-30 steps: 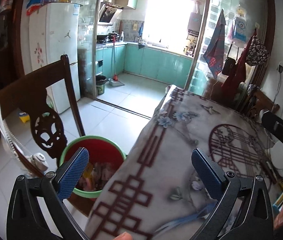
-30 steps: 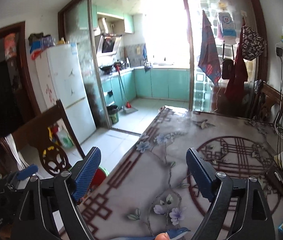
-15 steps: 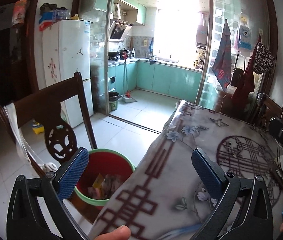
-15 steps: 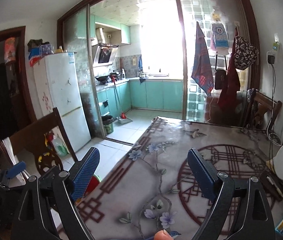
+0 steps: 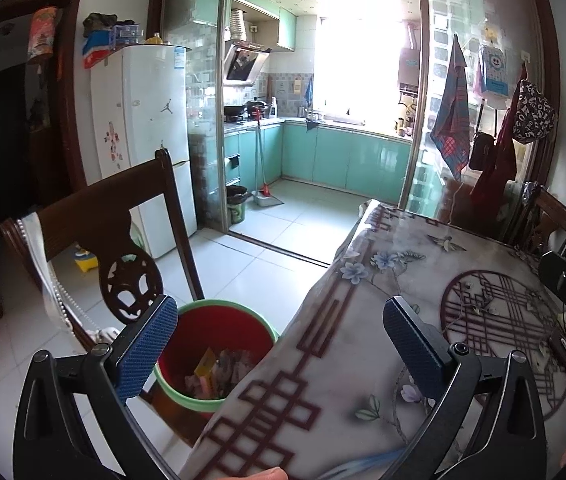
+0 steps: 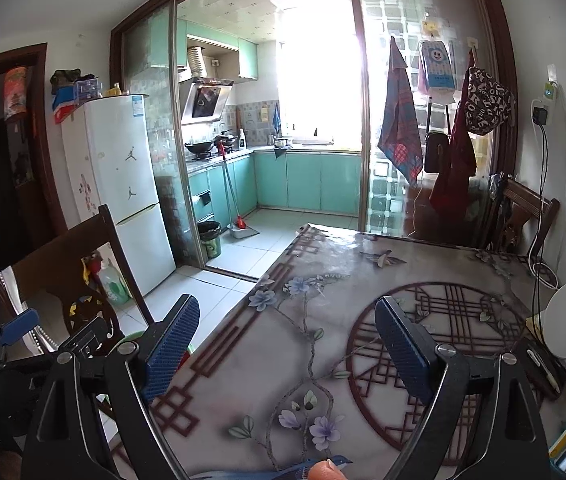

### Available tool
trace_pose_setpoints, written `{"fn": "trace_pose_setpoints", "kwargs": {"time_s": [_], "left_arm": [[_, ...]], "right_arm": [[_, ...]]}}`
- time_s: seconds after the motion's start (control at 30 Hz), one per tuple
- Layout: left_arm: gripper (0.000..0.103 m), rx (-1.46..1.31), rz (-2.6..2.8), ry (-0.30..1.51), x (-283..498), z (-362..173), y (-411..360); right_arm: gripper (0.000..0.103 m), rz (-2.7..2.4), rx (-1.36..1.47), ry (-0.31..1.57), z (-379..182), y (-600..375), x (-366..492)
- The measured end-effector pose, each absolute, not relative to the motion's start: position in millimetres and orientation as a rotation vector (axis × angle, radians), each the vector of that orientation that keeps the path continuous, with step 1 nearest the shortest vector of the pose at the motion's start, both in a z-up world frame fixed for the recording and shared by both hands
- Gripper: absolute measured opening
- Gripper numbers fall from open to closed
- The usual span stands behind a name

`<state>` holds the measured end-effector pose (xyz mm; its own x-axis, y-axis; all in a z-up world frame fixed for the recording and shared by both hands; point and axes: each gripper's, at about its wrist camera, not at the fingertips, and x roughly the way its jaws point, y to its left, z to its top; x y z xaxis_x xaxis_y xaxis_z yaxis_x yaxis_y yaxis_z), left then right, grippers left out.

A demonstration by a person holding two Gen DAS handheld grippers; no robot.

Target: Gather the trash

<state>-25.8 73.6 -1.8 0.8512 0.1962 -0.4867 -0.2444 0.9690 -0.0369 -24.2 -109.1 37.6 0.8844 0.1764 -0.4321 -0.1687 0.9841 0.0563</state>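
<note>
Both grippers have risen and drawn back since the earlier frames, so more of the floor and kitchen doorway now shows past the table's left edge. The left gripper (image 5: 279, 344) hangs over that edge with its blue pads spread wide and nothing between them; the right gripper (image 6: 283, 344) hovers above the table's near middle, equally wide and empty. The table (image 6: 363, 276), under a flowered cloth, is bare along its left edge and centre. Just off the left edge, on the tiled floor, stands a red bucket with a green rim (image 5: 219, 344), touching or nearly touching the carved wooden chair (image 5: 123, 240) beside it. Inside lies the trash (image 5: 219, 372): crumpled wrappers and a yellow packet. Open tiles run from the bucket toward the kitchen.
</note>
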Motion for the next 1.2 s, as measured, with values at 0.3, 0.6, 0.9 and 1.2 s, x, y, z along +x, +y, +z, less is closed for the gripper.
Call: {"fn": "trace_pose_setpoints", "kwargs": {"time_s": [0.3,0.6,0.9,1.2], "left_arm": [[0.103,-0.101,0.191,0.485,-28.3,0.7,65.7],[0.103,-0.178,0.111,0.554,-20.0,-2.3,67.0],[0.103,-0.171,0.106,0.556,-18.6,-2.7,64.6],[0.103,-0.156,0.081,0.556,-17.9,-2.0,58.6]], "right_arm": [[0.09,0.173,0.023,0.457,37.4,-117.4,-21.5],[0.09,0.163,0.026,0.468,35.4,-121.2,-19.7],[0.09,0.161,0.024,0.472,33.6,-123.0,-20.2],[0.09,0.161,0.021,0.477,31.5,-124.1,-19.0]]}}
